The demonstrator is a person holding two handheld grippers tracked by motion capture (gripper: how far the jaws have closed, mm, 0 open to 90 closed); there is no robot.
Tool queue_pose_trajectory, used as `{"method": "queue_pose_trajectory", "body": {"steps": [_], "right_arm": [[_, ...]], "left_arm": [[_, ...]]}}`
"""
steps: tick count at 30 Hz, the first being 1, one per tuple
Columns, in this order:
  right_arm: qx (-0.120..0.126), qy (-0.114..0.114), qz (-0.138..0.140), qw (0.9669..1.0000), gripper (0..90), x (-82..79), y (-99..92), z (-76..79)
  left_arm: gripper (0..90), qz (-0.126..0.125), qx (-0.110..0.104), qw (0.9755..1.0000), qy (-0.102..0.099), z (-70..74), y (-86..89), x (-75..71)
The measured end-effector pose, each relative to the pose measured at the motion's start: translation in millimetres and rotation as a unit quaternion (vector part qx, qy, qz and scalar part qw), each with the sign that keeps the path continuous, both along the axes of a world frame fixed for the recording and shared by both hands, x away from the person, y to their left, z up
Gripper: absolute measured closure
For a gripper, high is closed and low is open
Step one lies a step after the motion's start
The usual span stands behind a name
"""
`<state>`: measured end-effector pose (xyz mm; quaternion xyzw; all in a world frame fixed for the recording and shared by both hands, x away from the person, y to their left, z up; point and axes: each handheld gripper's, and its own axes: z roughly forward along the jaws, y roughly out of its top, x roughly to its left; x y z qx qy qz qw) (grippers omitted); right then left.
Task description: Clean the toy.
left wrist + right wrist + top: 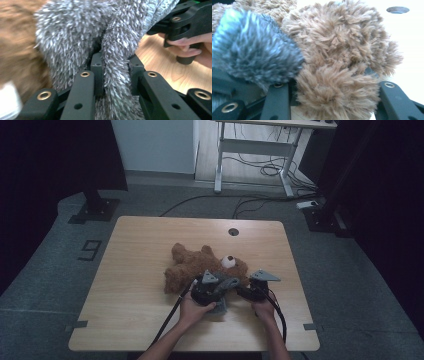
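The brown teddy bear (202,267) lies mid-table. The left gripper (209,289), at its near side, is clamped on a grey fuzzy cloth (117,72); the right gripper (254,291) pinches the bear's limb (337,97). Best to keep the bear pinned and draw the cloth slowly.

I am working in what looks like a lab or recording studio. My wooden tabletop (150,270) stands on grey carpet (60,270) marked with a taped number nine (90,250). Dark stands on bolted base plates (95,210) flank it. Behind, cables (265,170) trail under a white-framed desk (260,145).
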<state>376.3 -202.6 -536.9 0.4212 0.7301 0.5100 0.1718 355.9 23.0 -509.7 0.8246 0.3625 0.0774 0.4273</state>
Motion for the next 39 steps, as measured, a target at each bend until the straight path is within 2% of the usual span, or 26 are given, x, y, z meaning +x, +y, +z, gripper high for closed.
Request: {"method": "queue_pose_trajectory", "body": {"steps": [6,7,12,16,19,22,25,30,34,35,36,38,39], "right_arm": [[-0.001,-0.001,0.005,1.0,50.3,0.2,-0.9,0.0],[-0.001,-0.002,0.005,1.0,50.4,0.3,-0.9,0.1],[-0.001,-0.002,0.006,1.0,50.3,0.3,-1.2,0.1],[0.0,-0.002,0.008,1.0,50.3,0.4,-1.8,-0.1],[0.002,-0.002,0.008,1.0,50.3,0.5,-2.1,-0.5],[0.001,-0.003,0.009,1.0,50.3,0.6,-2.0,-0.4],[0.002,-0.003,0.008,1.0,50.3,0.7,-1.9,-0.4],[0.003,-0.002,0.008,1.0,50.3,0.8,-2.2,-0.4],[0.002,-0.003,0.008,1.0,50.2,0.6,-2.3,-0.5],[0.002,-0.003,0.008,1.0,50.2,0.6,-2.3,-0.5],[0.002,-0.003,0.009,1.0,50.1,0.6,-2.4,-0.5],[0.002,-0.003,0.008,1.0,50.1,0.3,-2.4,-0.6],[0.002,-0.003,0.008,1.0,50.1,0.3,-2.4,-0.6]], "left_arm": [[72.7,0.029,-0.014,0.9995,0.001,5.7,41.0,-0.5],[72.6,0.036,-0.017,0.9992,0.001,8.4,52.9,-1.2],[72.4,0.063,-0.016,0.9979,-0.008,17.4,90.0,-4.7],[72.3,0.094,-0.025,0.9953,-0.009,20.5,121.0,-5.0],[72.4,0.119,-0.035,0.9922,-0.009,23.8,146.2,-4.9],[72.3,0.131,-0.044,0.9903,-0.013,28.7,159.9,-5.4],[72.3,0.129,-0.038,0.9905,-0.028,38.9,159.4,-6.1],[72.4,0.115,-0.052,0.9908,-0.049,61.9,144.6,1.1],[72.4,0.106,-0.051,0.9904,-0.073,81.7,122.5,16.0],[72.4,0.106,-0.051,0.9904,-0.073,81.7,122.5,16.0],[72.4,0.104,-0.05,0.9902,-0.079,86.8,114.2,22.0],[72.4,0.101,-0.038,0.991,-0.079,88.9,101.0,33.6],[72.4,0.101,-0.027,0.9918,-0.074,85.4,94.8,41.1]]}}
